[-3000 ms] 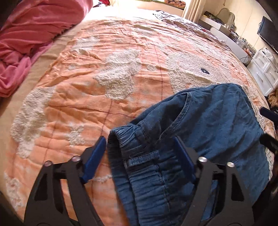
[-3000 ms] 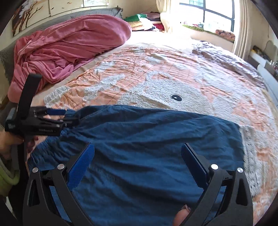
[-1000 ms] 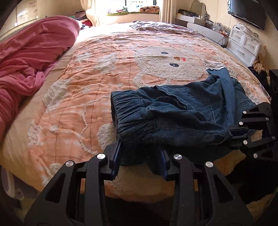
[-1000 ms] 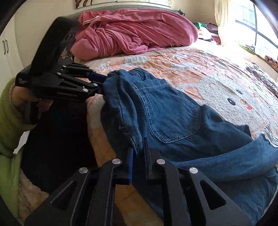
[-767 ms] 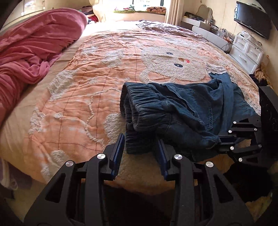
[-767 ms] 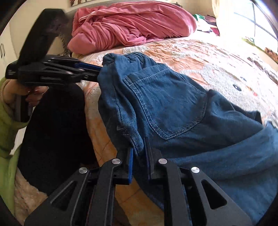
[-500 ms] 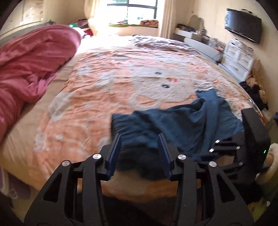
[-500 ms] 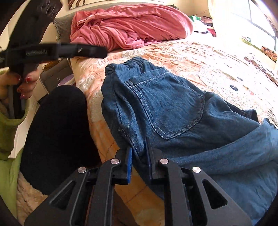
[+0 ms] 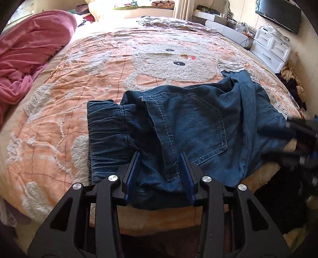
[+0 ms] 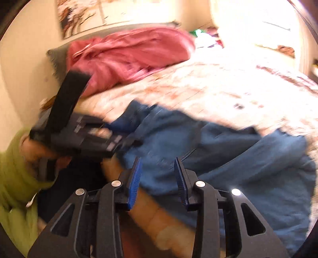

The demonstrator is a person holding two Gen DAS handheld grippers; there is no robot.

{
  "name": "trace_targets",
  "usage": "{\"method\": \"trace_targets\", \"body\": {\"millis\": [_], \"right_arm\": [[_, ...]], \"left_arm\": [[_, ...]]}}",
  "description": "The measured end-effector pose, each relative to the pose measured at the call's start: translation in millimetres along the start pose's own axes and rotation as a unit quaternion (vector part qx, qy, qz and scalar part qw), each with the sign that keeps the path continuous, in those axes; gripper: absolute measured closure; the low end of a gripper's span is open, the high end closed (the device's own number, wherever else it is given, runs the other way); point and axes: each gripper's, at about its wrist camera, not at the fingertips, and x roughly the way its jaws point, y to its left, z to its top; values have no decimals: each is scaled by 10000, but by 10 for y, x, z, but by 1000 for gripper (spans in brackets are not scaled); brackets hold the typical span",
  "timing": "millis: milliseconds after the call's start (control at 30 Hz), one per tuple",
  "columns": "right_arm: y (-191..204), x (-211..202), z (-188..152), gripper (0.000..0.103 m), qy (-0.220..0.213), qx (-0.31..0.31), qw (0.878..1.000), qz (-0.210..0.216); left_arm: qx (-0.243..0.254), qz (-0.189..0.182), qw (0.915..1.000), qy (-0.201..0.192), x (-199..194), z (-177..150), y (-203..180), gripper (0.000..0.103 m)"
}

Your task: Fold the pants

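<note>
Blue denim pants (image 9: 188, 123) lie bunched on the near edge of the orange bedspread (image 9: 99, 65), elastic waistband to the left, back pocket up, legs trailing right. My left gripper (image 9: 160, 158) is open, its blue pads either side of a seam at the pants' near edge, holding nothing. My right gripper (image 10: 157, 164) is open just above the pants (image 10: 228, 150) in a blurred view. It shows blurred at the right in the left wrist view (image 9: 294, 137). The left gripper shows in the right wrist view (image 10: 95, 137).
A pink blanket (image 9: 29, 49) is heaped at the bed's left. White drawers (image 9: 272, 47) and a TV (image 9: 278, 15) stand at the far right. Dark clothes (image 9: 292, 83) lie beside the bed. The person's green sleeve (image 10: 14, 178) is at left.
Both grippers have let go of the pants and opened. The pants have dropped flatter onto the bed. The right gripper has pulled back and is moving, its view blurred.
</note>
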Motion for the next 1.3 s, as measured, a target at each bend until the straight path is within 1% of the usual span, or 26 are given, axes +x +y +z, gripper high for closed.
{"method": "trace_targets", "body": {"millis": [67,133,200,233,267,367,433,467,500,533,567,600,633,767,867,933,1000,1033,1133,1167,1233,1300], "right_arm": [[-51,95,41,66,112,129,9997,-179],[-95,258,30,62,344,232,9988,-277],[-134,475,-79,62,920,283,9931,-667],[-158,551,-146,62,1091,296,9910,-710],[-178,540,-194,62,946,298,9926,-705],[-162,508,-209,62,900,235,9930,-728],[-202,422,-199,61,752,401,9950,-527],[-254,332,-198,61,634,552,9958,-357],[-287,251,-181,61,533,643,9961,-279],[-320,137,-168,58,407,710,9963,-253],[-328,67,-142,57,318,746,9963,-274],[-347,-16,-122,53,203,799,9960,-346],[-389,-100,-85,49,103,856,9955,-402],[-644,-394,-115,43,-72,1191,9896,-803],[-820,-566,-169,38,-194,1359,9838,-1149],[-915,-659,-213,34,-276,1504,9799,-1282],[-1015,-698,-225,34,-364,1647,9757,-1401],[-1070,-733,-232,33,-408,1712,9739,-1434],[-1199,-814,-227,29,-517,1877,9687,-1538],[-1228,-836,-225,29,-542,1885,9678,-1579],[-1274,-883,-199,28,-548,1881,9666,-1650],[-1336,-923,-177,28,-548,1854,9668,-1669]], "left_arm": [[47,52,10000,20,12,-8,-24,70],[65,80,9999,3,-3,-15,-34,70],[57,66,10000,5,-3,-21,-26,70],[65,60,10000,16,6,-17,-26,70],[82,82,9999,22,18,-18,-33,70],[52,55,10000,-17,44,-17,-38,67],[5,-4,10000,-69,26,-13,-22,66],[-20,-55,9999,-116,-4,-9,-16,65],[-53,-129,9997,-194,-53,-8,-7,62],[-101,-209,9993,-282,-122,-6,-2,60],[-124,-280,9989,-352,-191,-6,-12,56],[-116,-353,9985,-413,-247,-5,-35,52],[-110,-419,9980,-468,-307,-2,-66,50],[63,-562,9965,-622,-474,78,-272,47],[299,-775,9936,-763,-582,169,-494,37],[478,-945,9911,-803,-585,239,-663,37],[574,-1179,9889,-697,-515,302,-816,37],[631,-1364,9867,-615,-446,338,-910,37],[762,-1700,9819,-346,-220,412,-1144,37],[778,-1777,9807,-248,-125,435,-1196,37],[726,-1856,9799,-7,88,491,-1274,41],[659,-1911,9793,140,244,553,-1311,46]]}}
